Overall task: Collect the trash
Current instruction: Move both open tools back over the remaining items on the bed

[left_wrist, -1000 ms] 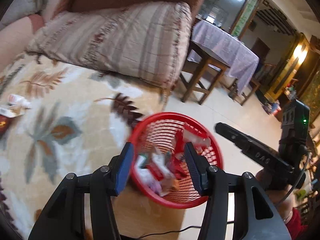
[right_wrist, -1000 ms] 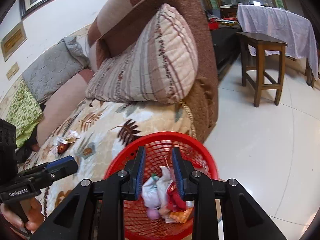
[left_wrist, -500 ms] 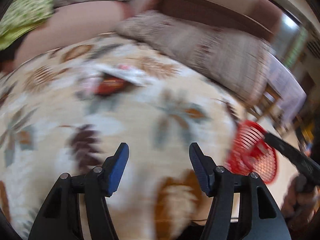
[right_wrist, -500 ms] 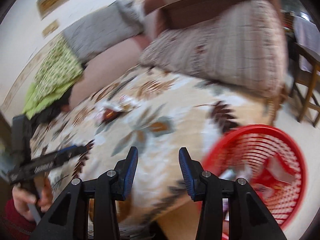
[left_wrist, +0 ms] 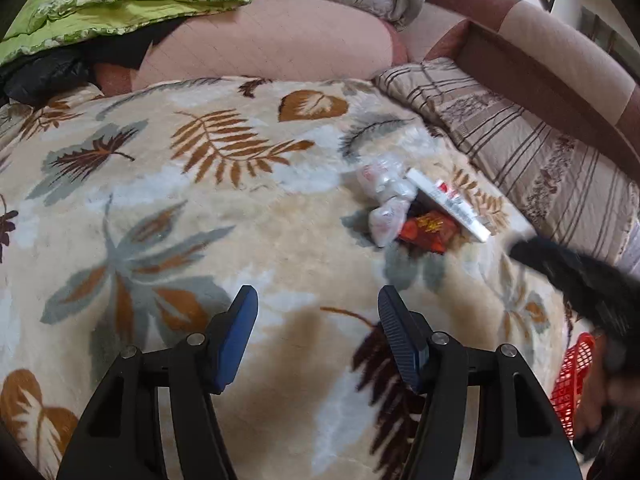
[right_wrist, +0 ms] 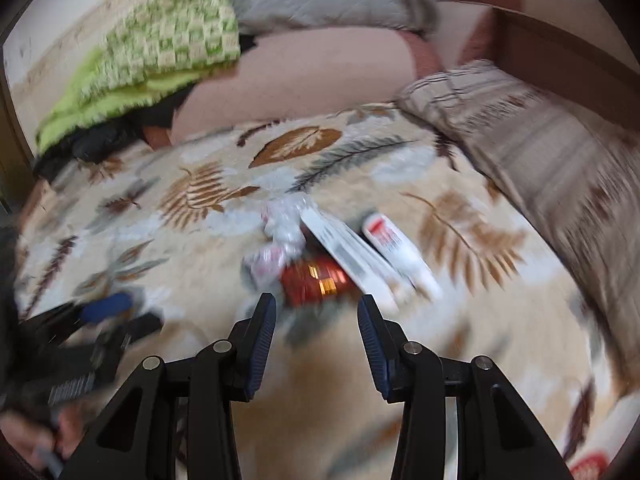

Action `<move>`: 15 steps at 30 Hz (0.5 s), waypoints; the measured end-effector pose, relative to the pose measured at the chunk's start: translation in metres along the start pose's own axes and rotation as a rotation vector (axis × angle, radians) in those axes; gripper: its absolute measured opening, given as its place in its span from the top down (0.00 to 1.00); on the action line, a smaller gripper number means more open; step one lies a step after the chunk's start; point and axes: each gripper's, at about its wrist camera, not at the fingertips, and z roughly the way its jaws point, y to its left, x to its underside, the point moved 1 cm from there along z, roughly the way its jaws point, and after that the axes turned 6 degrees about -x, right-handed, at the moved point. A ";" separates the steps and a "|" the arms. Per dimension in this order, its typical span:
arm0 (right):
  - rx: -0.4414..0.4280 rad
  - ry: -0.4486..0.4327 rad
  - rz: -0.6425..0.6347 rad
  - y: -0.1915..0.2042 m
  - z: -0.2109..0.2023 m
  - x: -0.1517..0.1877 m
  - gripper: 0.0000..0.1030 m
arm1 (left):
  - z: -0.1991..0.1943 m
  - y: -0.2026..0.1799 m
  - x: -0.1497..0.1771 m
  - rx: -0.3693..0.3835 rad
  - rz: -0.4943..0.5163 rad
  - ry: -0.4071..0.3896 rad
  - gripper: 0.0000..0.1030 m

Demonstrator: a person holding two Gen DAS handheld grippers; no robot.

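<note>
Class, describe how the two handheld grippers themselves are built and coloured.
Both the left gripper and the right gripper have black angular frames with cut-out openings and round silver bolts at the joints. Each carries two flat fingers faced with ribbed blue pads.

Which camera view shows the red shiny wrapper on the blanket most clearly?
The left wrist view: the red shiny wrapper is sharp there, though partly under the white box. The right wrist view shows it closer but motion-blurred.

right claw [right_wrist: 317, 314] spread wide and empty, red wrapper [right_wrist: 314, 282] just ahead, white box [right_wrist: 352, 258] beside it, leaf-print blanket [right_wrist: 460, 320]
</note>
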 end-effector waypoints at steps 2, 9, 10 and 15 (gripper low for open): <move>0.041 0.031 -0.037 0.002 0.025 -0.015 0.56 | 0.007 0.003 0.000 0.014 -0.015 0.024 0.40; 0.177 0.141 -0.098 -0.009 0.084 -0.037 0.71 | 0.020 0.006 -0.012 0.026 -0.016 0.034 0.40; 0.180 0.137 -0.088 -0.012 0.085 -0.037 0.72 | 0.021 0.008 -0.014 0.030 -0.023 0.035 0.40; 0.088 0.073 0.043 -0.014 0.064 -0.031 0.76 | 0.026 0.019 -0.020 0.041 -0.060 0.040 0.40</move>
